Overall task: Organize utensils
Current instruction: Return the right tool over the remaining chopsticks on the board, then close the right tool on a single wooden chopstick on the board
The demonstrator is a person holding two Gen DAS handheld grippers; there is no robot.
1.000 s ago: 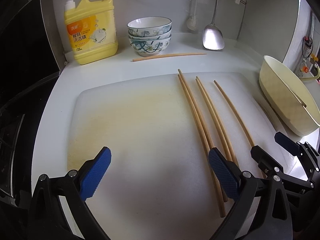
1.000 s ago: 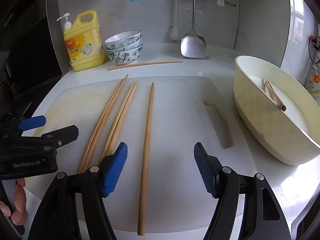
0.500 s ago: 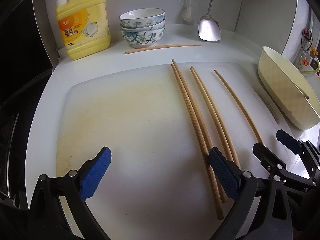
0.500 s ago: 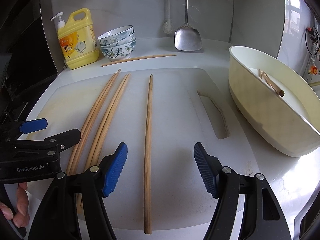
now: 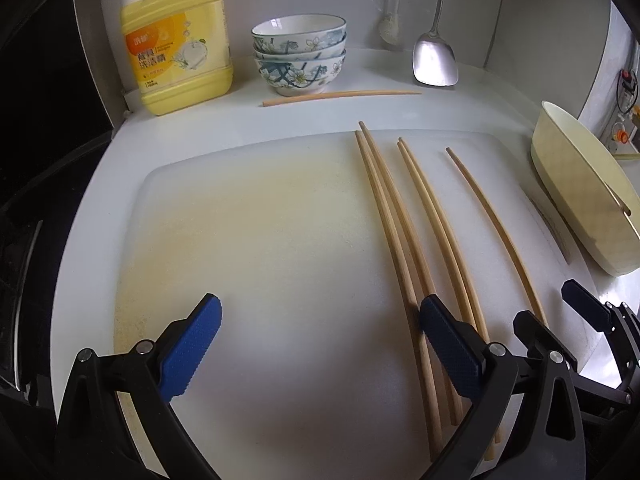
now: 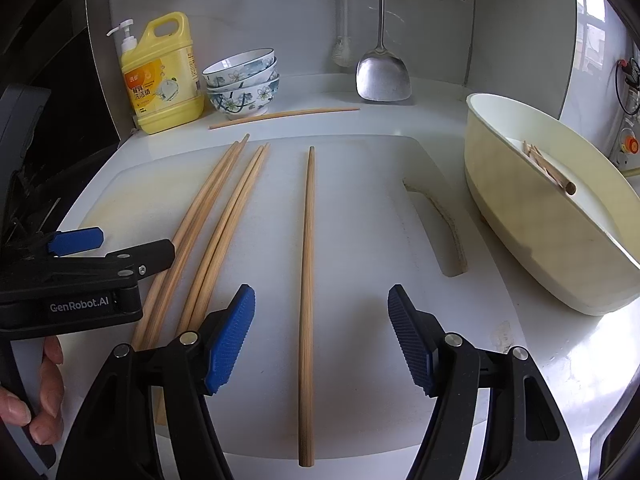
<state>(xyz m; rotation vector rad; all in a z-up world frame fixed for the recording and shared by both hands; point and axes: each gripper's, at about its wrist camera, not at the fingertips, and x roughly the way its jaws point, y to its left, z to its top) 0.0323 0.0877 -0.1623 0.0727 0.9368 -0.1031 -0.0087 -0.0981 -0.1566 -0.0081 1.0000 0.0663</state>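
Note:
Several long wooden chopsticks lie on a white cutting board (image 5: 260,240): two pairs (image 5: 400,220) side by side and a single chopstick (image 6: 307,280) to their right. My right gripper (image 6: 320,336) is open and straddles the single chopstick's near end, above it. My left gripper (image 5: 320,344) is open and empty; its right finger (image 5: 448,348) overlaps the pairs' near ends. One more chopstick (image 5: 340,96) lies on the counter by the bowls. A cream tub (image 6: 520,216) at the right holds a few chopsticks (image 6: 548,172).
A yellow dish-soap bottle (image 5: 176,40) and three stacked floral bowls (image 5: 300,56) stand at the back. A metal spatula (image 6: 383,76) hangs on the wall. The board's handle slot (image 6: 440,224) lies near the tub. A dark drop lies left of the counter.
Both grippers have tilted and shifted slightly, so the scene sits lower in the views. The chopsticks have not moved. Both grippers stay open.

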